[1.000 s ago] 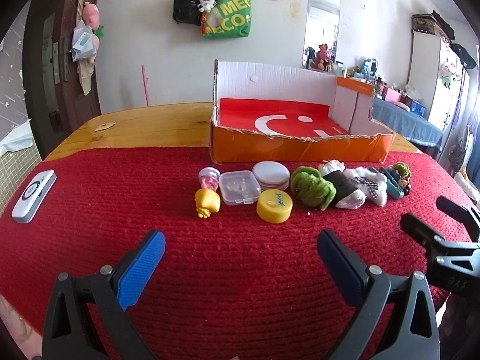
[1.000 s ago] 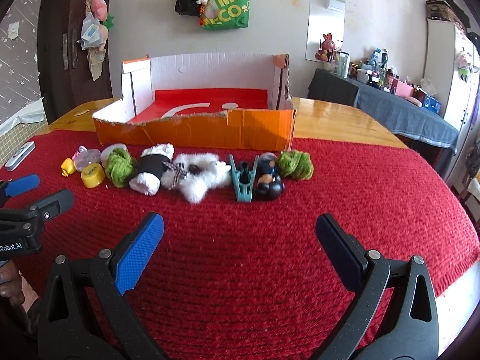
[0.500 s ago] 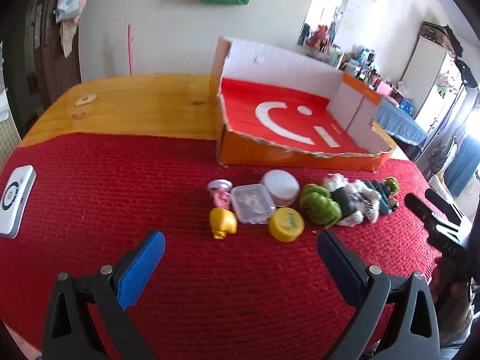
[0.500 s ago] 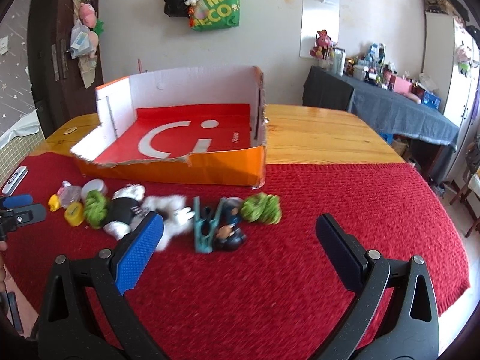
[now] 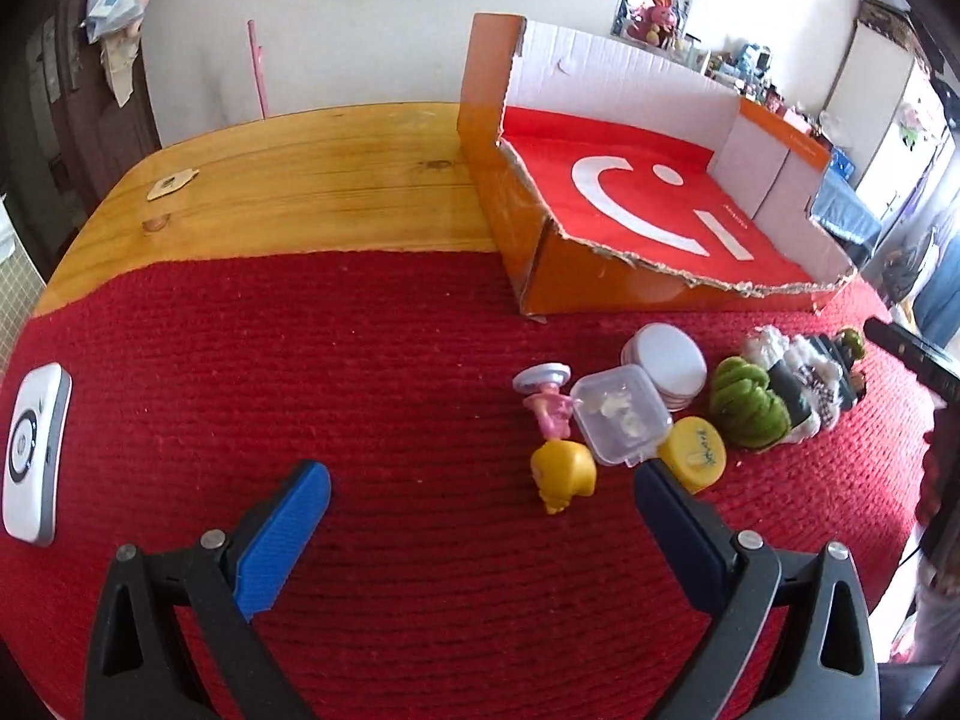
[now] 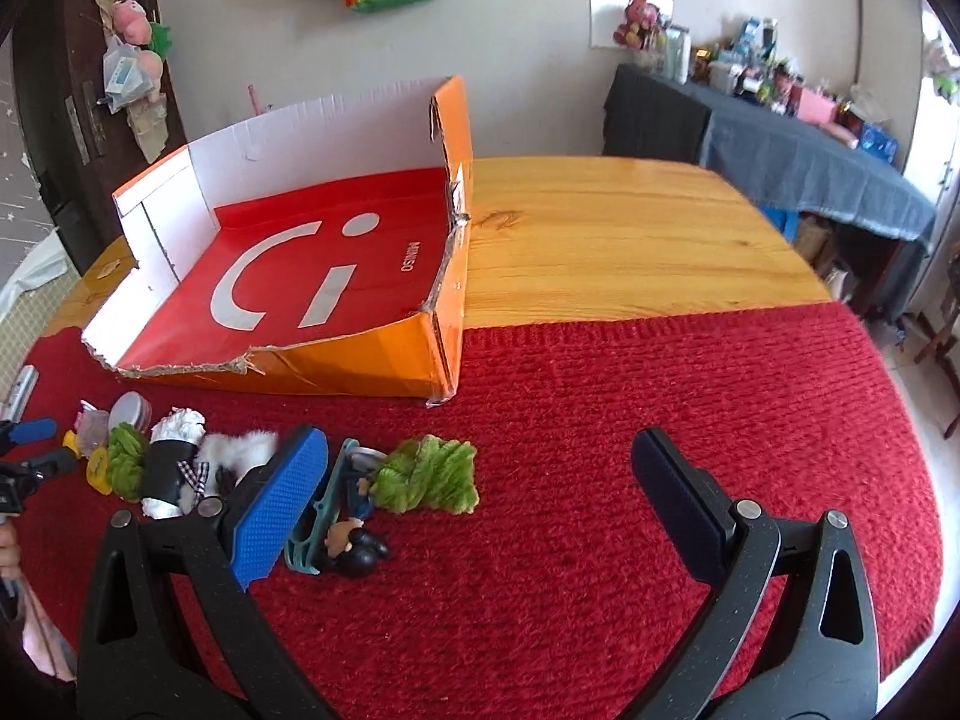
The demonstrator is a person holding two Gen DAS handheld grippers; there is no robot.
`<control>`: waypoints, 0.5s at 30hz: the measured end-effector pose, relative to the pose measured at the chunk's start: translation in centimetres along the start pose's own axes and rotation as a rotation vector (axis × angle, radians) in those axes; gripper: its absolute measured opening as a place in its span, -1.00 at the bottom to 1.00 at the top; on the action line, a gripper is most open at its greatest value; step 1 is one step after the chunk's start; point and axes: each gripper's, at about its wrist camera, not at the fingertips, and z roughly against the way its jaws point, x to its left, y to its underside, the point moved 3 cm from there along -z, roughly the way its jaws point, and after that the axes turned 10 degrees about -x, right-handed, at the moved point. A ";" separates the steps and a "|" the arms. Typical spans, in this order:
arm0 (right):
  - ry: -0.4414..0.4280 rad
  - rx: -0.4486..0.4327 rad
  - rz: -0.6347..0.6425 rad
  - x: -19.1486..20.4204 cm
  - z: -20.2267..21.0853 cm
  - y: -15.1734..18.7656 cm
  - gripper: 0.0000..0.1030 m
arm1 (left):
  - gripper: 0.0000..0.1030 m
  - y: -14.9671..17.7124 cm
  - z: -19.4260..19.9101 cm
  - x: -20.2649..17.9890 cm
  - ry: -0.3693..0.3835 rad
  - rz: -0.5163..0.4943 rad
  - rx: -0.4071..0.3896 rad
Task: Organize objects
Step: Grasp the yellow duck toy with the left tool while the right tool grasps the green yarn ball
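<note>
An open orange cardboard box [image 5: 606, 288] with a red floor lies on the table; it also shows in the right wrist view [image 6: 360, 369]. In front of it is a row of small things: a yellow figure [image 5: 563, 474], a pink figure [image 5: 547, 402], a clear plastic case [image 5: 621, 414], a white round tin [image 5: 669, 363], a yellow cap [image 5: 696, 459], a green yarn ball [image 5: 747, 405] and a black-and-white plush [image 5: 801, 381]. My left gripper [image 5: 480, 531] is open above the cloth, near the yellow figure. My right gripper [image 6: 477, 501] is open above a second green yarn ball [image 6: 429, 474], a teal clip [image 6: 315, 531] and a dark figure [image 6: 354, 546].
A red knitted cloth [image 5: 360, 372] covers the near half of the wooden table [image 5: 300, 180]. A white remote [image 5: 33, 450] lies at the cloth's left edge. A dark-clothed side table [image 6: 780, 150] with clutter stands to the right.
Both grippers have risen and tilted down, so the box floor shows more. The left one has shifted left, the right one right. Nothing on the table has moved.
</note>
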 end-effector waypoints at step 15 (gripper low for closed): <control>-0.064 0.065 -0.025 -0.8 -1.2 1.4 0.68 | 0.68 -0.4 -0.6 -0.5 -0.043 -0.110 -0.031</control>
